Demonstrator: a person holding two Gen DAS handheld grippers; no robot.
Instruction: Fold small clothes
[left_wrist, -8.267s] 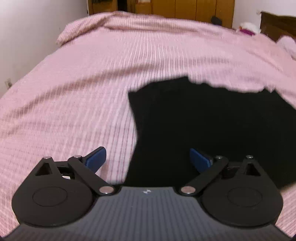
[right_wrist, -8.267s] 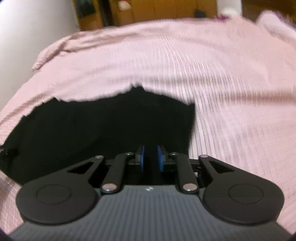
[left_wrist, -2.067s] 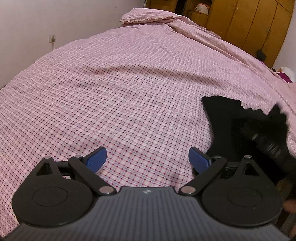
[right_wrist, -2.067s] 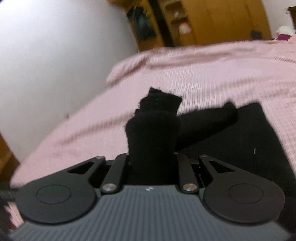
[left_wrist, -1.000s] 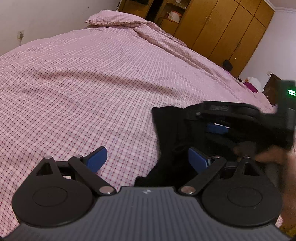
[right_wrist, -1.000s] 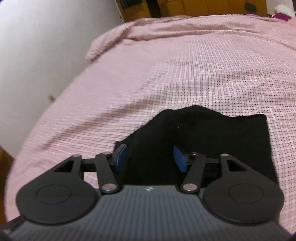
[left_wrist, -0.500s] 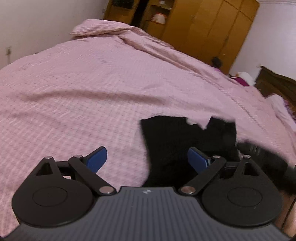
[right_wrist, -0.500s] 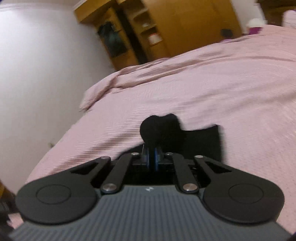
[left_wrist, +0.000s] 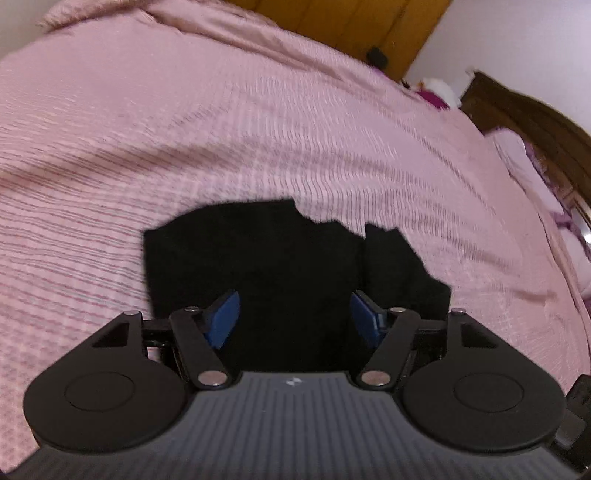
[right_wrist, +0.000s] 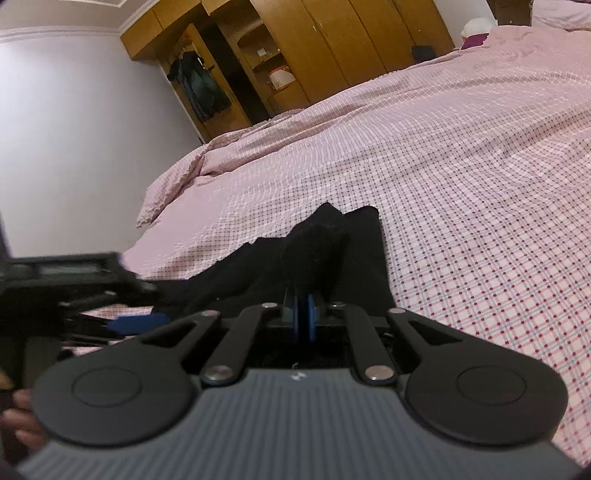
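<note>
Left gripper (left_wrist: 293, 314): jaws spread wide, blue pads (left_wrist: 222, 318) well apart, nothing clamped between them, held low over black cloth.

Right gripper (right_wrist: 300, 312): jaws drawn together, blue pads (right_wrist: 290, 314) nearly touching, pinching a raised bunch of black cloth.

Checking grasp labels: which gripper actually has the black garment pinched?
The right gripper: its blue fingers are shut on a raised fold of the garment. The left gripper is open, fingers apart over the flat cloth, gripping nothing.
</note>
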